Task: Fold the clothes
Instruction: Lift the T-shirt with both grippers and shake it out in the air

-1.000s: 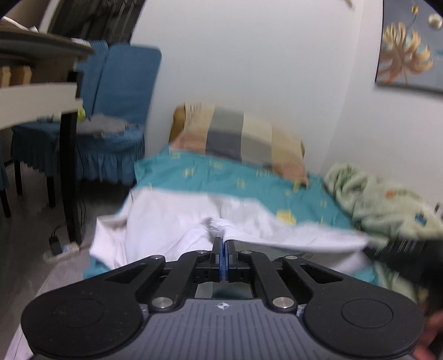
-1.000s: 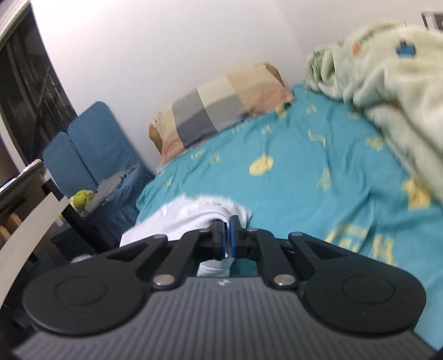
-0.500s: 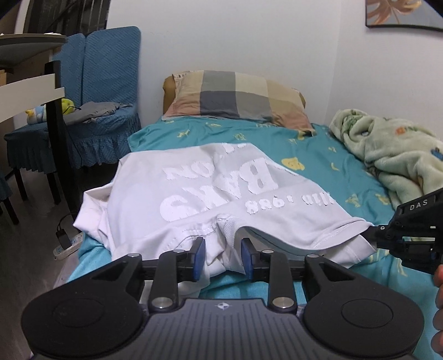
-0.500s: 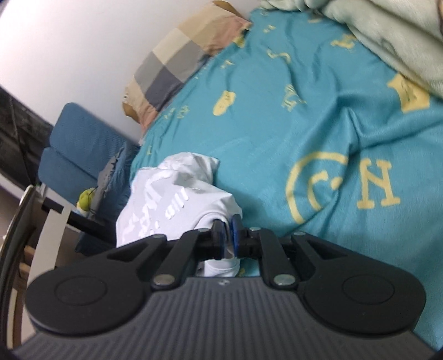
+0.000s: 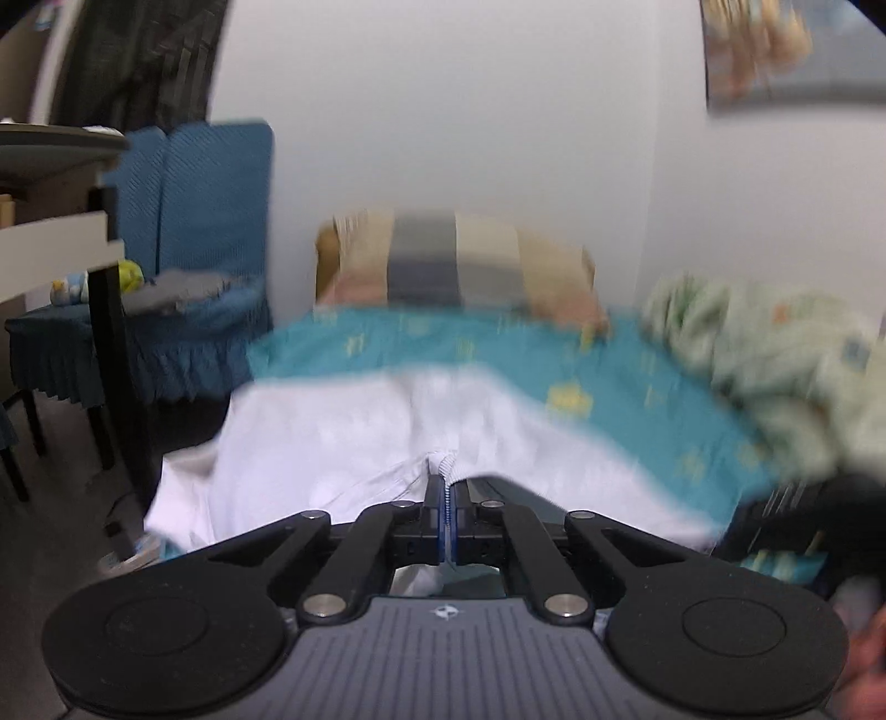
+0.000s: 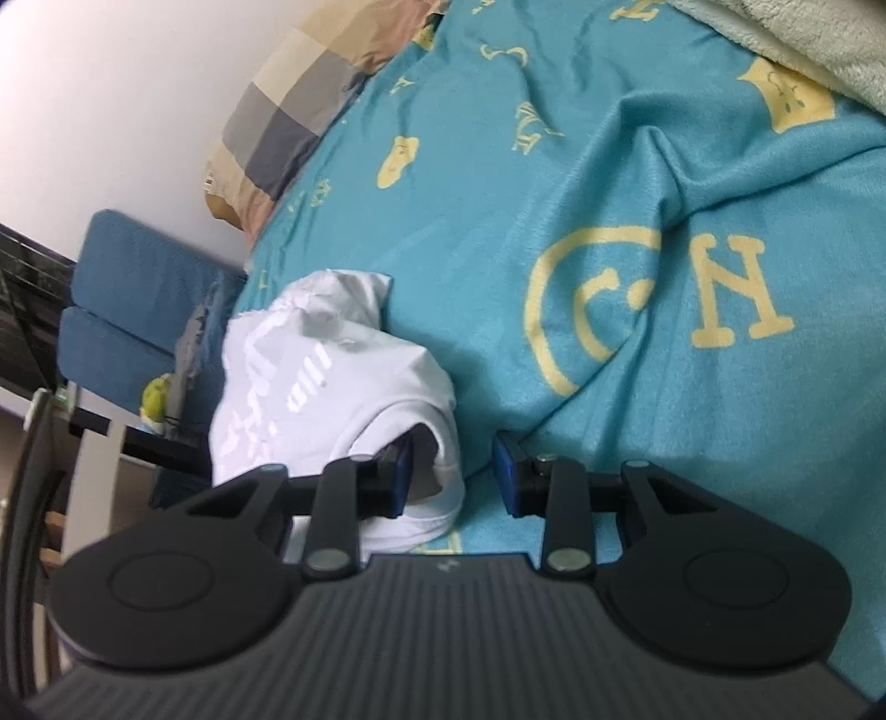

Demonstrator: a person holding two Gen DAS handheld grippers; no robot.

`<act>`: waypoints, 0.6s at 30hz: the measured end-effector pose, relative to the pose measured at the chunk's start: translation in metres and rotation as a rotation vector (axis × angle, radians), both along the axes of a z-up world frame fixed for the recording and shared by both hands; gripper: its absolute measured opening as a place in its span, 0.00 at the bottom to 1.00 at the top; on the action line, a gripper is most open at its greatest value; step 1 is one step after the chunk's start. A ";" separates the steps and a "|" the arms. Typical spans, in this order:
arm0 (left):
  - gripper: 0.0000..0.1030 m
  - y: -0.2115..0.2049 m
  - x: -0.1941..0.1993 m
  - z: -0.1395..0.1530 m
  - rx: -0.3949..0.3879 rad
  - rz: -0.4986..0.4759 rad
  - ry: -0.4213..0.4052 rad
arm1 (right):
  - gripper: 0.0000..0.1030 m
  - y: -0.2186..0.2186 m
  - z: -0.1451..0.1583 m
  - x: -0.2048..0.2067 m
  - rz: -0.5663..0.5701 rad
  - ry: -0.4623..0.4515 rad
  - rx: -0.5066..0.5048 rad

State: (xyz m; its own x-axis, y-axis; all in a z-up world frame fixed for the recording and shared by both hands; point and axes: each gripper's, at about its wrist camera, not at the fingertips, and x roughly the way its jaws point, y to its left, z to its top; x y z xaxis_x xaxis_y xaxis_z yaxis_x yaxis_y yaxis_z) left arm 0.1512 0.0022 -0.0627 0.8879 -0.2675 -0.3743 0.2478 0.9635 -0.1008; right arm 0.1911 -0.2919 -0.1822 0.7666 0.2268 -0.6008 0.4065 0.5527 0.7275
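Risk sits with the white T-shirt (image 6: 332,382): the right gripper (image 6: 453,481) is opening, cloth loose between its jaws. With only the left gripper (image 5: 446,501) pinching ribbed hem, any pull could bunch the shirt or drag it off the bed sheet (image 6: 554,183)

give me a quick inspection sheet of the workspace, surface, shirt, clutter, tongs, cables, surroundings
surface: bed with teal sheet, yellow letters and faces printed on it, wrinkled
job's things: white t-shirt with white print, rumpled near the bed's edge, not folded yet
clutter: pale green blanket bunched on the bed; checked pillow at the head
grippers: left tongs shut on the shirt's ribbed edge; right tongs opening, shirt cloth between the jaws, far pad clear of it
cables: dark cable on the floor beside the bed, blurred
surroundings: blue covered chair with a grey cloth and small toys; dark table leg; framed picture on white wall
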 end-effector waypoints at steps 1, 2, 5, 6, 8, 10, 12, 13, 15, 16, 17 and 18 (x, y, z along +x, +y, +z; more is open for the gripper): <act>0.01 0.006 -0.005 0.013 -0.043 -0.001 -0.035 | 0.34 0.000 0.002 0.000 0.001 -0.018 0.009; 0.01 0.011 -0.011 0.024 -0.080 -0.004 -0.075 | 0.34 0.001 0.004 0.000 0.007 -0.038 0.013; 0.01 0.028 -0.028 0.055 -0.171 -0.012 -0.178 | 0.34 0.012 0.014 0.006 0.072 -0.091 -0.012; 0.01 0.033 -0.033 0.063 -0.197 -0.014 -0.204 | 0.34 0.019 0.017 0.009 0.111 -0.094 -0.050; 0.01 0.042 -0.039 0.072 -0.221 -0.003 -0.230 | 0.34 0.039 0.024 0.016 0.194 -0.086 -0.173; 0.01 0.050 -0.039 0.072 -0.226 0.022 -0.210 | 0.34 0.060 0.029 0.016 0.234 -0.071 -0.335; 0.01 0.056 -0.034 0.067 -0.224 0.054 -0.170 | 0.25 0.067 0.035 0.010 0.201 -0.079 -0.433; 0.01 0.060 -0.032 0.065 -0.223 0.069 -0.150 | 0.18 0.068 0.040 0.007 0.177 -0.093 -0.471; 0.01 0.062 -0.024 0.053 -0.212 0.097 -0.079 | 0.13 0.064 0.054 0.000 0.126 -0.143 -0.531; 0.01 0.062 -0.020 0.047 -0.207 0.103 -0.045 | 0.12 0.061 0.062 -0.003 0.102 -0.171 -0.553; 0.02 0.062 -0.019 0.040 -0.202 0.106 -0.014 | 0.11 0.057 0.068 -0.007 0.082 -0.201 -0.554; 0.02 0.062 -0.017 0.032 -0.196 0.110 0.018 | 0.11 0.053 0.074 -0.010 0.068 -0.225 -0.546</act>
